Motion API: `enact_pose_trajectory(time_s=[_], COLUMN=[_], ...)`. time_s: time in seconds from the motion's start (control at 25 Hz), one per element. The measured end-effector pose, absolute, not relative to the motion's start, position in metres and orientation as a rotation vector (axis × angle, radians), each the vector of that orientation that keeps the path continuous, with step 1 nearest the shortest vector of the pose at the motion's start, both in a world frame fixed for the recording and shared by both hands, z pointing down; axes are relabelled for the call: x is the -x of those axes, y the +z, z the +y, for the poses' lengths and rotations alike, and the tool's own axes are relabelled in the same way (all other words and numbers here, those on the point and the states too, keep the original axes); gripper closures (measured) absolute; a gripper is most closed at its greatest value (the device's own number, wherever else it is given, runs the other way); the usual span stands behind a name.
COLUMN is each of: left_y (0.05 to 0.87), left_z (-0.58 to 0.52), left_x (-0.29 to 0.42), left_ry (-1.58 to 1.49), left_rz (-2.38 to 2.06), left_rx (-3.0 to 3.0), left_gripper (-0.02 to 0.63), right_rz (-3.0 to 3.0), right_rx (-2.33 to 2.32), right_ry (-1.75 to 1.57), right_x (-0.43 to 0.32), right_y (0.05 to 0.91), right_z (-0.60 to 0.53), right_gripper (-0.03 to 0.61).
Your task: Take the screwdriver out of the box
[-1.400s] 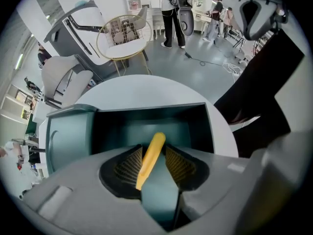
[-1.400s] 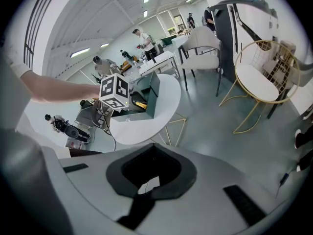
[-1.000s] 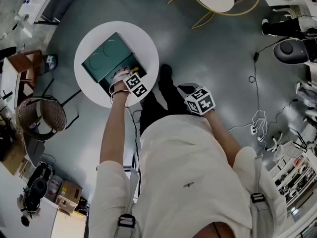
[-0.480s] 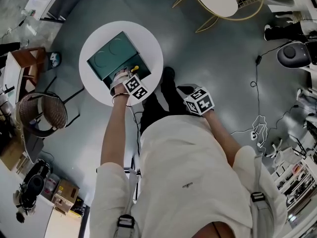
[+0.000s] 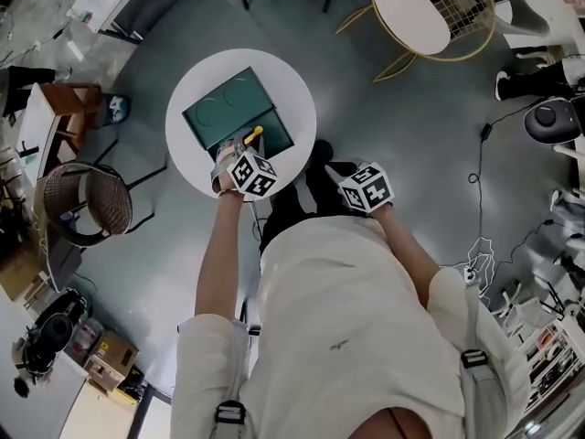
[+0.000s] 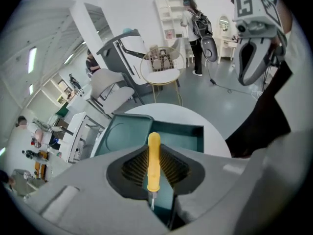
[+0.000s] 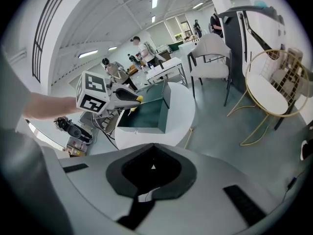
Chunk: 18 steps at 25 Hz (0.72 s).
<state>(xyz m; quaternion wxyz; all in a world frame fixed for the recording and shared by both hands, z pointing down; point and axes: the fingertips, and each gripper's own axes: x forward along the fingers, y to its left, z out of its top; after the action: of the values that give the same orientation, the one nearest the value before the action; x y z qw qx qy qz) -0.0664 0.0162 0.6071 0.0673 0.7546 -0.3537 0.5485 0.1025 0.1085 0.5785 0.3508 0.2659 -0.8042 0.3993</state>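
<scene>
A yellow-handled screwdriver (image 6: pixel 153 160) is clamped between the jaws of my left gripper (image 6: pixel 152 180), handle pointing away from me and metal shaft toward me. It hangs above the open teal box (image 6: pixel 183 133) on the round white table (image 6: pixel 208 124). In the head view the left gripper (image 5: pixel 238 146) is over the box's (image 5: pixel 228 108) near edge, with the screwdriver (image 5: pixel 253 134) poking out. My right gripper (image 7: pixel 152 166) is shut with nothing in it, held off the table beside my body (image 5: pixel 366 188). From there I see the left gripper (image 7: pixel 124 96) and the box (image 7: pixel 146 114).
A wicker basket chair (image 5: pixel 87 204) stands left of the table and a gold wire chair (image 5: pixel 416 12) behind it. Cables (image 5: pixel 475 240) lie on the grey floor at the right. Several people stand by desks in the background (image 7: pixel 139 50).
My left gripper has risen out of the box with the screwdriver in its jaws and rolled somewhat. The right gripper has drifted slightly sideways.
</scene>
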Motion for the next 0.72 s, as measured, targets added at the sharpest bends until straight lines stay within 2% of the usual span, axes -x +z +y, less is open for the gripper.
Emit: enact_pose_trajectory(time_s=[0.44, 0.72], left_y=[0.502, 0.460], left_z=[0.009, 0.021], left_x=[0.120, 0.169], left_ry=[0.938, 0.198], left_rz=[-1.537, -1.625], left_rx=[-2.116, -1.826], left_gripper=[0.540, 0.540], right_rz=[-2.201, -2.291], right_rx=[-0.635, -0.619], right_ry=[0.945, 0.907], right_x=[-0.059, -0.035], right_y=[0.546, 0.515], right_z=[0.078, 0.060], right_gripper=[0.569, 0.569])
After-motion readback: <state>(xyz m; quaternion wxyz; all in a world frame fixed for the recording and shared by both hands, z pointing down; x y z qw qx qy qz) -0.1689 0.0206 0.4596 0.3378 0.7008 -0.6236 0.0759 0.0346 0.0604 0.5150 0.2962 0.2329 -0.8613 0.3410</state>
